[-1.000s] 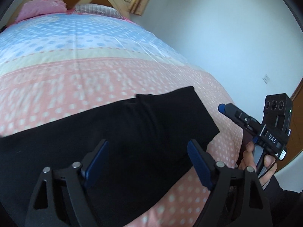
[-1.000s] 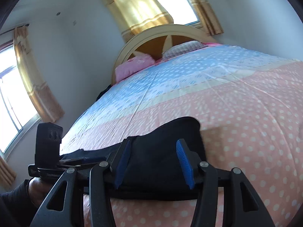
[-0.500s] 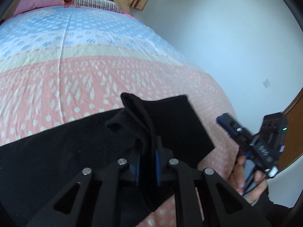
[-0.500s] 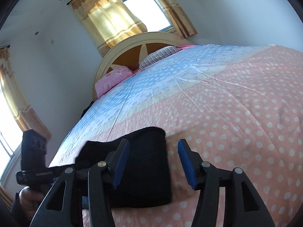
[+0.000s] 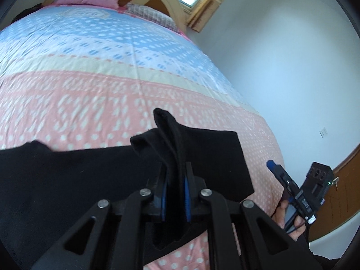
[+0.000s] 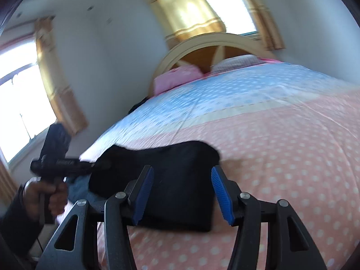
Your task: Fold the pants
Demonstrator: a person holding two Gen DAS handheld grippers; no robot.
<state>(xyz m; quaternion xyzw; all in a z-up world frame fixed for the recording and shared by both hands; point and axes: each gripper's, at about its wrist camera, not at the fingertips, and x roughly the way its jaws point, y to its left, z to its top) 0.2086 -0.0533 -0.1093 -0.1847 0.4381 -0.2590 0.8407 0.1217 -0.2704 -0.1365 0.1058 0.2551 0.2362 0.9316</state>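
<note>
Bed (image 5: 90,94): black pants (image 5: 67,180) lie across its near end.
Left gripper (image 5: 175,193): I have it clamped on 1 bunched edge.
Right gripper (image 6: 182,193): spread wide, empty.
Progress: fold barely begun.

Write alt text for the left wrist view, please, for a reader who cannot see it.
The left gripper is shut on a raised fold of the black pants, which lie across a dotted pink and blue bedspread. At lower right, a hand holds the right gripper beside the bed.
</note>
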